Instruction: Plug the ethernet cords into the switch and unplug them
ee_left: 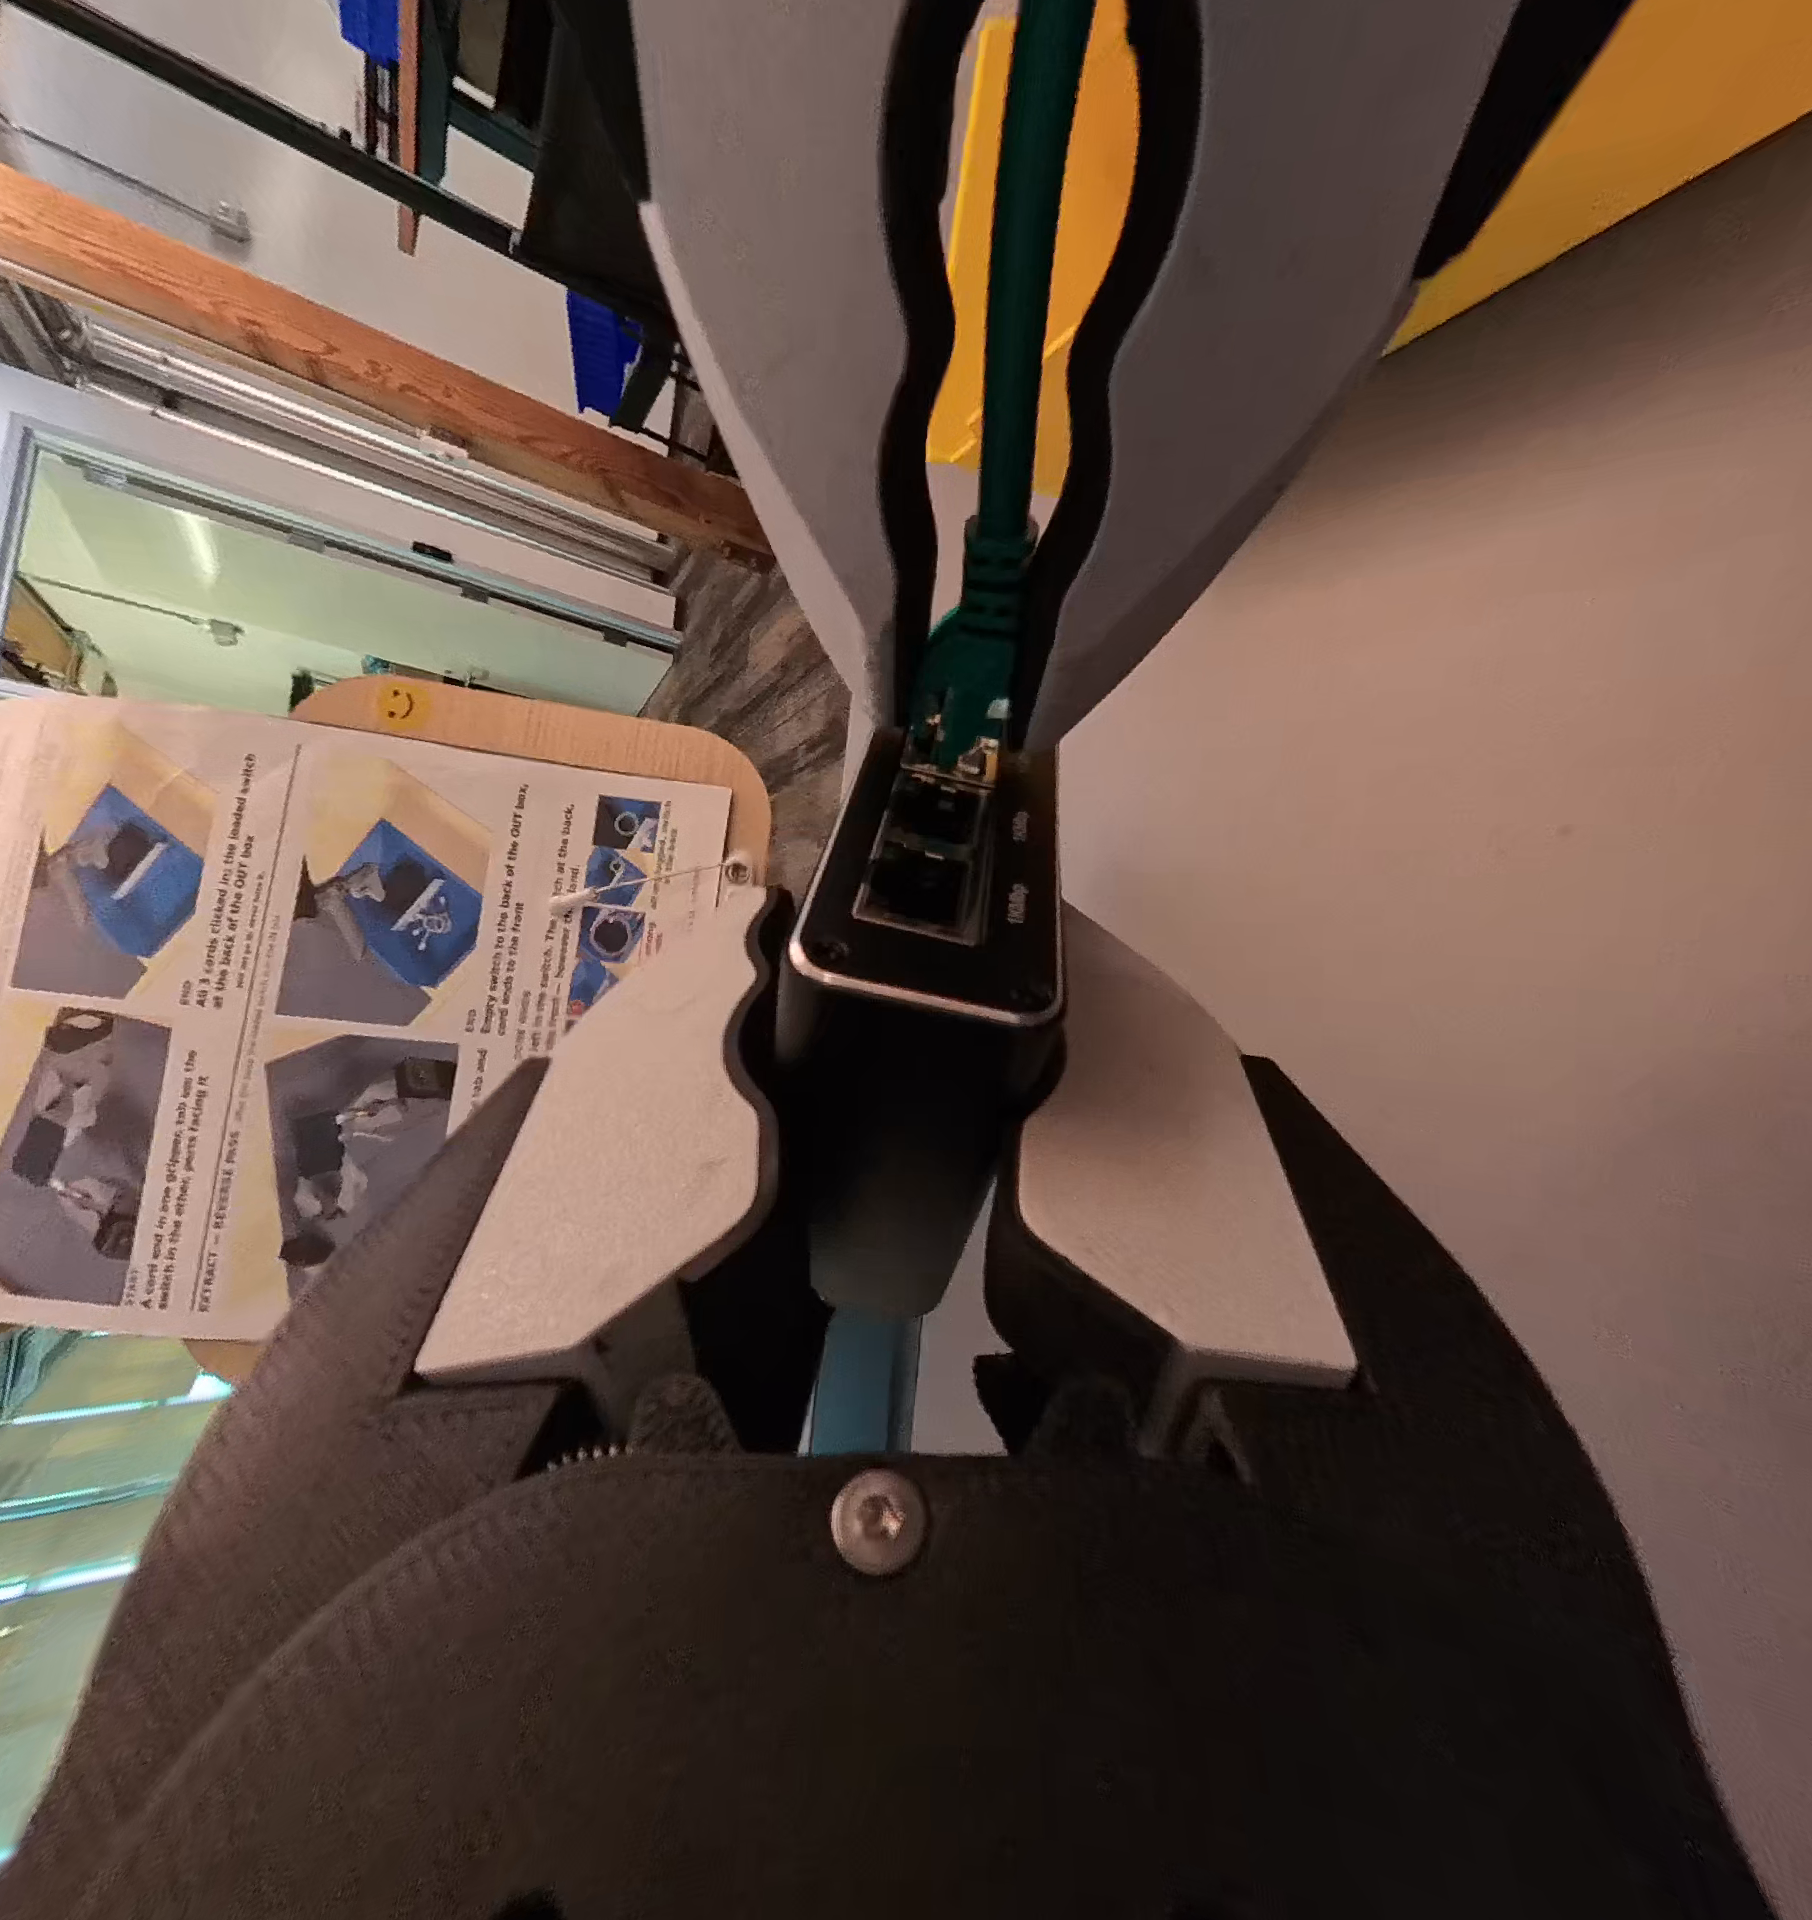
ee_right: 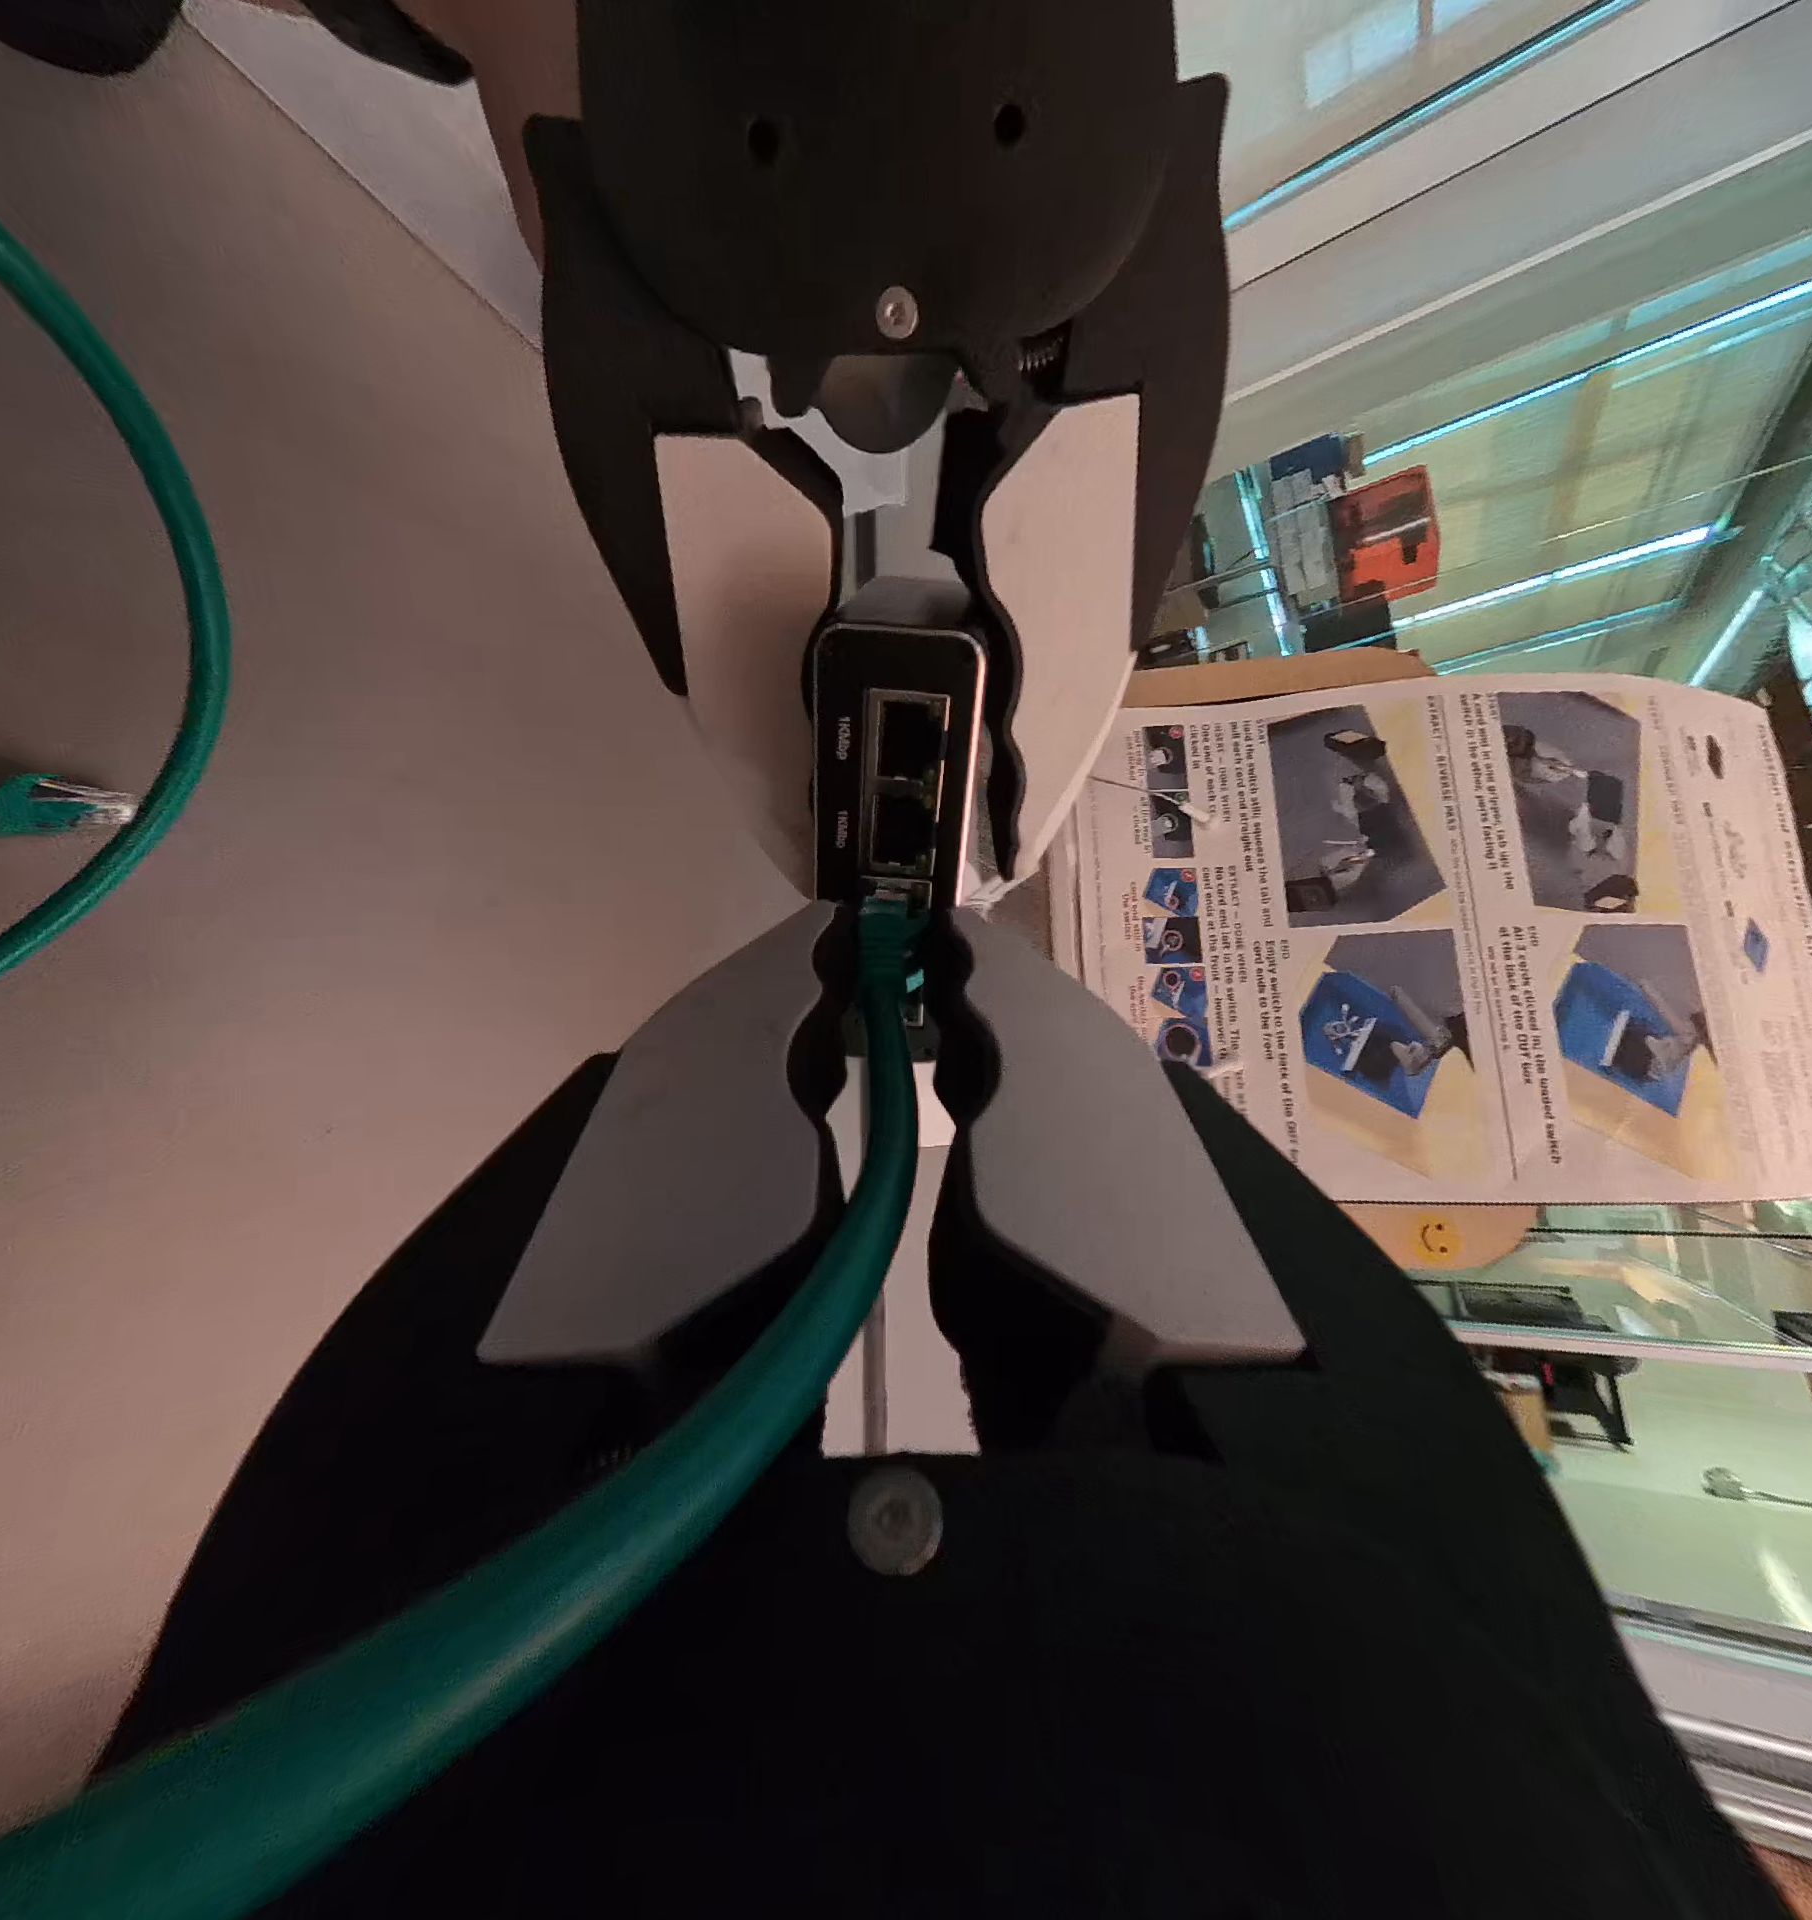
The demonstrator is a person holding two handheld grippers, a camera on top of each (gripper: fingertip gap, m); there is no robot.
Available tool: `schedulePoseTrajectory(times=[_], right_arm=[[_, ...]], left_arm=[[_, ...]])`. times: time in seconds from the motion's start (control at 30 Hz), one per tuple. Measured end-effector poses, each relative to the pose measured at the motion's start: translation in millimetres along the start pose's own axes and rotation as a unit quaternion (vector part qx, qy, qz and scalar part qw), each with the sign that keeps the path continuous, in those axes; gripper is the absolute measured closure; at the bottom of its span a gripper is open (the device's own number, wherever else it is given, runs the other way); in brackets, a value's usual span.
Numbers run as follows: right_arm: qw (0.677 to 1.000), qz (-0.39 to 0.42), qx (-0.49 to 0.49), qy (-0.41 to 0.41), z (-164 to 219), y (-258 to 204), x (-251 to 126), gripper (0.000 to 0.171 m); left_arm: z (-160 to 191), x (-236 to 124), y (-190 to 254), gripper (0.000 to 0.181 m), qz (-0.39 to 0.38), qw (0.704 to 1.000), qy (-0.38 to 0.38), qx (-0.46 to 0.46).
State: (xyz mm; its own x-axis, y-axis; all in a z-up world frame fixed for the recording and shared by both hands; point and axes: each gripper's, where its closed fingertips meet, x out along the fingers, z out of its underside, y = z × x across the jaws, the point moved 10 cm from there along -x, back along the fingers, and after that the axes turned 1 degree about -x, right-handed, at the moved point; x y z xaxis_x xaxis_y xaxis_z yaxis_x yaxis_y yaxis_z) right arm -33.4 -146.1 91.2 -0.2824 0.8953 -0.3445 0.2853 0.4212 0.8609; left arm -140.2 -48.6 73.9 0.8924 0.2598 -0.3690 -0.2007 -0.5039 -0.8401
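Observation:
My left gripper [ee_left: 917, 987] is shut on the black switch [ee_left: 923, 1049] and holds it above the grey table, port face towards the right gripper. My right gripper [ee_left: 959, 717] comes from the opposite side, shut on the green ethernet cord [ee_left: 1016, 312] just behind its plug [ee_left: 959, 675]. The plug sits in the end port. The two other ports [ee_right: 907, 790] are empty. In the right wrist view the cord [ee_right: 881, 1143] runs back between my right gripper [ee_right: 894, 925] fingers, and the left gripper [ee_right: 881, 727] holds the switch [ee_right: 897, 665]. The cord's other plug [ee_right: 50, 805] lies loose on the table.
A printed instruction sheet on cardboard [ee_left: 310, 987] stands beside the switch; it also shows in the right wrist view [ee_right: 1504, 935]. The green cord loops over the grey table [ee_right: 362, 675] at the left. A yellow surface [ee_left: 1556, 156] and blue bins [ee_left: 601, 332] lie beyond. Tip to tip, the grippers are about 4 centimetres apart.

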Motion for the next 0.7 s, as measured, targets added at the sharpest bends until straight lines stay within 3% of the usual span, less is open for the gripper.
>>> schedulePoseTrajectory(times=[0.13,0.27,0.47,0.7], right_arm=[[1.000,-0.005,0.010,0.002,1.4,0.9,-0.6,0.157],[0.998,0.015,0.018,0.058,-0.3,1.5,6.3,0.157],[0.999,0.015,-0.035,0.037,0.6,-2.3,-1.4,0.156],[0.999,0.010,-0.028,0.012,-2.8,-2.2,-2.2,0.156]], left_arm=[[0.2,1.1,-0.1,0.140,0.012,1.000,0.005,-0.012],[7.3,-10.6,-5.6,0.141,0.033,0.999,0.008,-0.027],[0.1,-8.2,-0.8,0.142,0.035,0.999,0.011,-0.013],[-2.2,-7.7,-0.8,0.141,0.015,1.000,0.000,0.002]])
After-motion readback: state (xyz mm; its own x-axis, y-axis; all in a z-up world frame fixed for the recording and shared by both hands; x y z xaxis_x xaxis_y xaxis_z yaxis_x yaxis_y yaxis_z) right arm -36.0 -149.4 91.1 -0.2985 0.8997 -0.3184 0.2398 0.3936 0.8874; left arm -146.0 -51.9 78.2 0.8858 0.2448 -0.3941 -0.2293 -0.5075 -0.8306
